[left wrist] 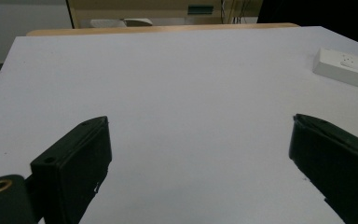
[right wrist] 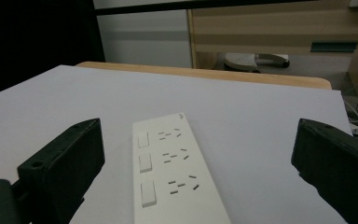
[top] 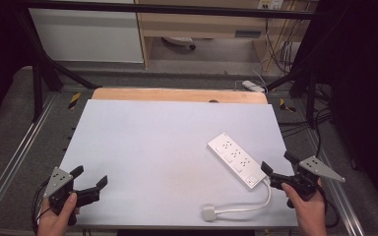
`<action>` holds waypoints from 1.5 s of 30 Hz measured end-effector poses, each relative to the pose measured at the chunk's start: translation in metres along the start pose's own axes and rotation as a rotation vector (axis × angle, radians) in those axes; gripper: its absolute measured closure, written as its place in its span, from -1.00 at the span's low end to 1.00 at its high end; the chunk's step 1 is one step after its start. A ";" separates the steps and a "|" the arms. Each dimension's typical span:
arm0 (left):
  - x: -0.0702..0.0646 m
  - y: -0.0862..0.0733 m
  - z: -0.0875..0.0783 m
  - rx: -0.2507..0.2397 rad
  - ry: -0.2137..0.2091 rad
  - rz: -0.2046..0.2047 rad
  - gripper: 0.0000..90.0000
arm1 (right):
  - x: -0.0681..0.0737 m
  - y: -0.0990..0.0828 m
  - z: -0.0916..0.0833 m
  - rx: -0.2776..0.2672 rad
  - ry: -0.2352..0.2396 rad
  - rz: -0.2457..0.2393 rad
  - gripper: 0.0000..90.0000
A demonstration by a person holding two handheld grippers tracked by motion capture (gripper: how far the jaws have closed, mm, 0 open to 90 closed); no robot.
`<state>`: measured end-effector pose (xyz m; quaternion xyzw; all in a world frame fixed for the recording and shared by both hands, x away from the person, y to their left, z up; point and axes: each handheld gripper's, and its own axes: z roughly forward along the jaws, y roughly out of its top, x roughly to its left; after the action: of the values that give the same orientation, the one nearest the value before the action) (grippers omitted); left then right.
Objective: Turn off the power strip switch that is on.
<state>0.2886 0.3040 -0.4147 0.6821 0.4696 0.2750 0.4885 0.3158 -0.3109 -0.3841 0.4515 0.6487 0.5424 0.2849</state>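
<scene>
High view shows a white power strip lying flat and slantwise on the right half of the table, its near end toward the right edge. A white cable curls from that end back to a plug resting near the front edge. The right gripper hangs just beside the strip's near end, jaws spread wide and holding nothing, with a hand behind it at the table's front right corner. The left gripper sits well apart from the strip at the front left corner, jaws likewise spread and empty, gripped by the other hand. Right gripper view looks along the strip, which lies between the two black jaws with a gap on either side; three switches and three socket groups show on its top face. Left gripper view has bare table between its parted jaws, and the strip lies far off at the right edge.
</scene>
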 end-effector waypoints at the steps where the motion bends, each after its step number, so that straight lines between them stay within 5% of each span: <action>1: 0.000 0.000 0.000 -0.001 -0.002 -0.003 -0.87 | 0.001 0.001 0.001 0.004 0.000 -0.005 -0.94; 17: -0.001 -0.001 0.001 0.010 -0.003 0.002 -0.87 | 0.012 0.023 0.016 0.038 0.041 -0.042 -0.60; 36: -0.002 -0.002 0.002 0.020 -0.006 0.007 -0.87 | 0.020 0.042 0.035 0.032 0.086 -0.114 0.56; 45: -0.002 -0.002 0.002 0.023 -0.006 0.010 -0.87 | 0.019 0.047 0.038 0.008 0.097 -0.126 0.91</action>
<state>0.2889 0.3014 -0.4169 0.6909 0.4679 0.2700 0.4805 0.3533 -0.2761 -0.3465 0.3841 0.6911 0.5421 0.2846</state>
